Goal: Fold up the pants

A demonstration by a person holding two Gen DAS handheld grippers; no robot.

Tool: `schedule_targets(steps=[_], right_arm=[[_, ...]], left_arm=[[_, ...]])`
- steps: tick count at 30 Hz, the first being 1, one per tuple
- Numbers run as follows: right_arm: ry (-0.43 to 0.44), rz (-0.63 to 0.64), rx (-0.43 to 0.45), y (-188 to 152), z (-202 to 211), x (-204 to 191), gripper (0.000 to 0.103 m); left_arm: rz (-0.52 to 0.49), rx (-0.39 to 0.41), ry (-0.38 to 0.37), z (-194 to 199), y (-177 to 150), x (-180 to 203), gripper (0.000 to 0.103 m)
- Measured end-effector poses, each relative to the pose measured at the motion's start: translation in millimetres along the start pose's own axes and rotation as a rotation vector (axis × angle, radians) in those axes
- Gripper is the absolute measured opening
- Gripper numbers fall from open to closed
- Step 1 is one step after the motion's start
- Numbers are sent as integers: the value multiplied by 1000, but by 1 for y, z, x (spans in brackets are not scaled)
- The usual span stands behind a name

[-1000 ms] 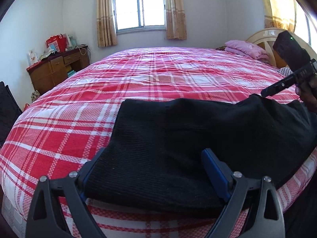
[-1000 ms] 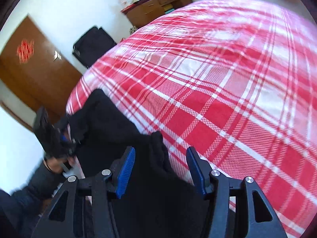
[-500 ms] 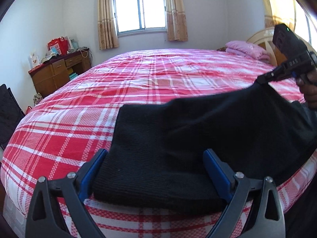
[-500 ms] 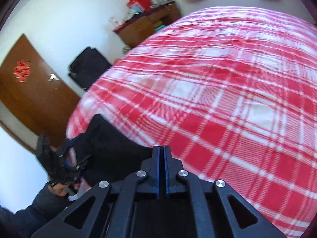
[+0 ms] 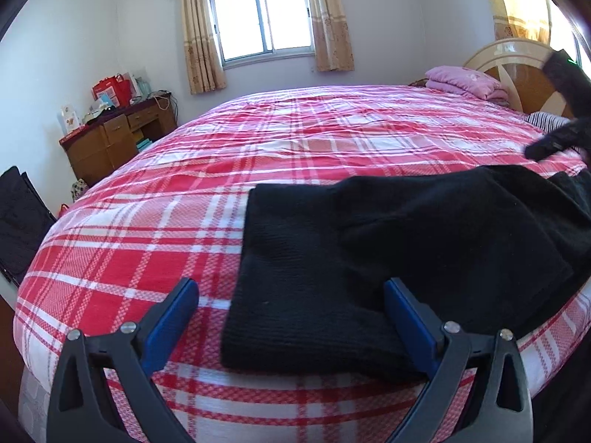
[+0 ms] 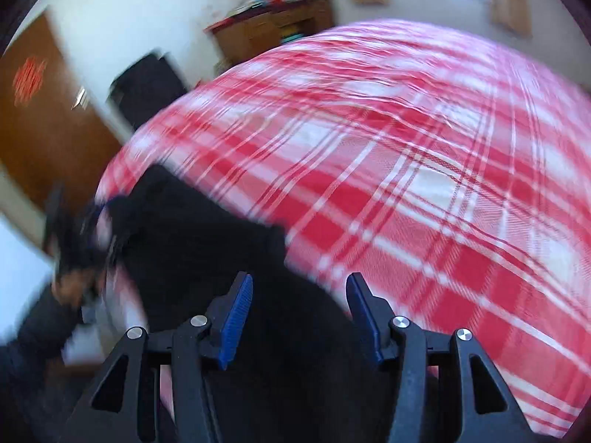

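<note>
Right gripper (image 6: 299, 317) fingers just reopened, dropped pants (image 5: 388, 258), empty | left gripper (image 5: 291, 321) fingers wide, holding nothing | pants folded at bed (image 5: 147, 243) near edge | next: flatten fold, align edges

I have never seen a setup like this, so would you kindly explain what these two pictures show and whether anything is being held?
A person holds a two-finger gripper in each hand, each with a fisheye camera looking along its blue-padded fingers. One picture is from the left gripper, the other, blurred, from the right gripper. Black pants lie partly folded near the edge of a bed with a red plaid cover. Both grippers stand open; the right one's jaws have just been opening. Neither grips the cloth.
</note>
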State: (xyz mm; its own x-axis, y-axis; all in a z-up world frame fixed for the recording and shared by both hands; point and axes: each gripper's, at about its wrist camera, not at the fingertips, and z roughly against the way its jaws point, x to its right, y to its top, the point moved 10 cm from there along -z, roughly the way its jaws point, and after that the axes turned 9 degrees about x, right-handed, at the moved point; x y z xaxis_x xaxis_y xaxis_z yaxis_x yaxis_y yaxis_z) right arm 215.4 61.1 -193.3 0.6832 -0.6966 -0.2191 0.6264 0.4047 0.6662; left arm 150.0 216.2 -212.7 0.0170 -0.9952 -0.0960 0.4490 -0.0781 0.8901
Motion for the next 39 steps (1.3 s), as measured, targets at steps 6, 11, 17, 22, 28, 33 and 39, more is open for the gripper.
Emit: schedule_targets(steps=[6, 11, 17, 22, 28, 33, 39], right_arm=[[8, 197, -194, -95, 41, -39, 55], [-52, 252, -232, -134, 47, -34, 51], [-80, 237, -195, -132, 46, -21, 7], [-57, 268, -200, -136, 59, -35, 3], [-79, 264, -240, -154, 51, -30, 0], [-30, 192, -179, -144, 58, -30, 1], [-24, 219, -126, -129, 63, -42, 46]], left_arm=[[4, -5, 3, -3, 0, 0, 103], [4, -9, 0, -5, 0, -1, 103], [-4, -1, -18, -6, -1, -1, 103], [-2, 4, -24, -6, -1, -1, 103], [-4, 9, -38, -7, -1, -2, 103], [-10, 16, -43, -6, -2, -1, 103], [-10, 18, -43, -6, -2, -2, 103]])
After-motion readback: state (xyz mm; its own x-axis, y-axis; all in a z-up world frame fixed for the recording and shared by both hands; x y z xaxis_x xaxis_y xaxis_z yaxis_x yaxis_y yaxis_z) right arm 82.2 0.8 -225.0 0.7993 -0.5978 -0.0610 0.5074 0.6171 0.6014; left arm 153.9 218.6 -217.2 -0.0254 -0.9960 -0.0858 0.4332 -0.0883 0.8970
